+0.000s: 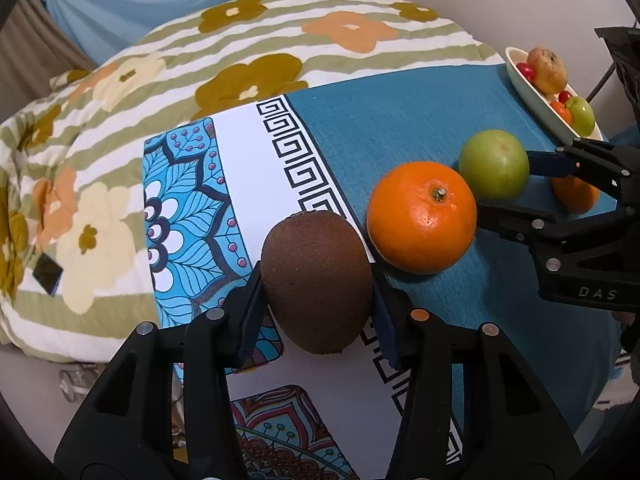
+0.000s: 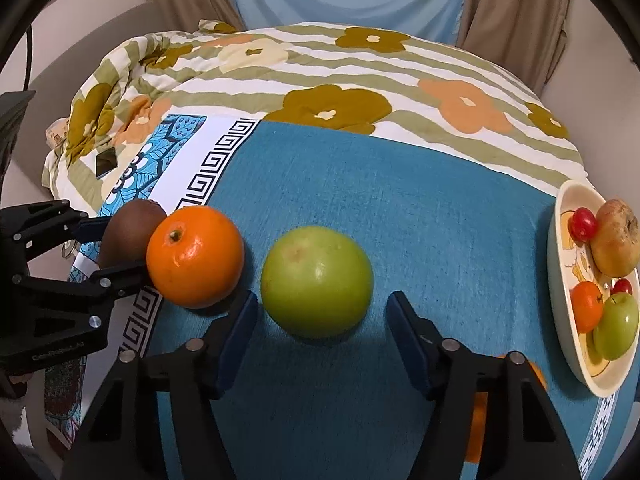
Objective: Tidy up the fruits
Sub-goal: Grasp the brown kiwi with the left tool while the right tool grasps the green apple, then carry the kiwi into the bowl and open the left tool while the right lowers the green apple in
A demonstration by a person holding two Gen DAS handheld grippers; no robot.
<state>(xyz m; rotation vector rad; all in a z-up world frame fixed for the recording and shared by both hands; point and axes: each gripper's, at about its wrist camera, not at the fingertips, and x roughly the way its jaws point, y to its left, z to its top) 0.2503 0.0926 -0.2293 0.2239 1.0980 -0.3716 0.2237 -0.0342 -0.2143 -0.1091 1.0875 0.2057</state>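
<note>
The left gripper (image 1: 318, 300) clamped the kiwi (image 1: 317, 280) beside the orange (image 1: 422, 216), ready for lifting; the right gripper (image 2: 322, 326), spread wide, straddled the green fruit (image 2: 317, 282) on that orange's other side, bound for the dish (image 2: 560, 292).

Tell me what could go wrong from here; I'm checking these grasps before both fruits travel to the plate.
1. The left tool pinches the kiwi at its sides only, so it may slip or bruise.
2. The orange sits right against the kiwi and could roll when the kiwi lifts.
3. The right tool is open around the green apple, not gripping; the plate is already crowded, so added fruit might spill.
</note>
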